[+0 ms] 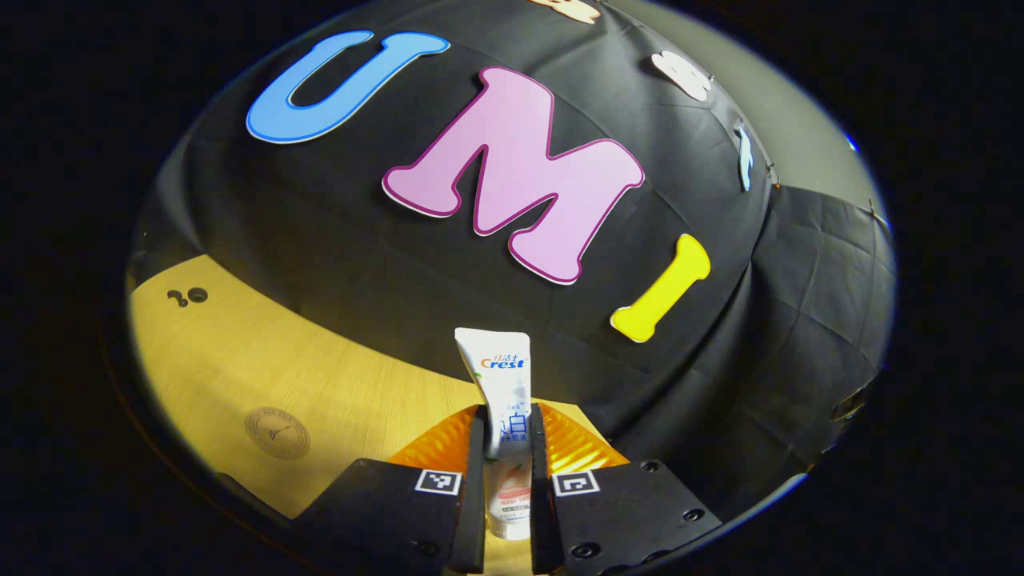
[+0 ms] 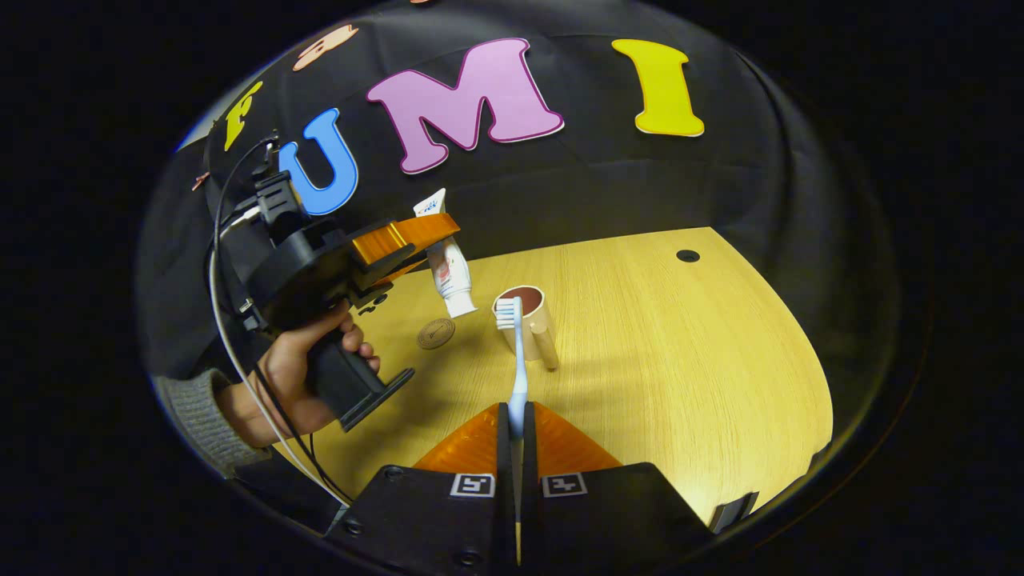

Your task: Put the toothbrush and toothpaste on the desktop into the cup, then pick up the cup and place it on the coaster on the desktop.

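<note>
Lower end of the toothpaste (image 1: 504, 416) we lose between the left gripper (image 1: 509, 436) fingers, toothbrush (image 2: 518, 376) handle hidden inside the right gripper (image 2: 518, 432), coaster (image 2: 436, 334) marking too small for us to read, cup (image 2: 528, 320) contents unclear.

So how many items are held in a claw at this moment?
2: the toothpaste in the left claw, raised above the desktop; the toothbrush in the right claw, near the cup.
</note>
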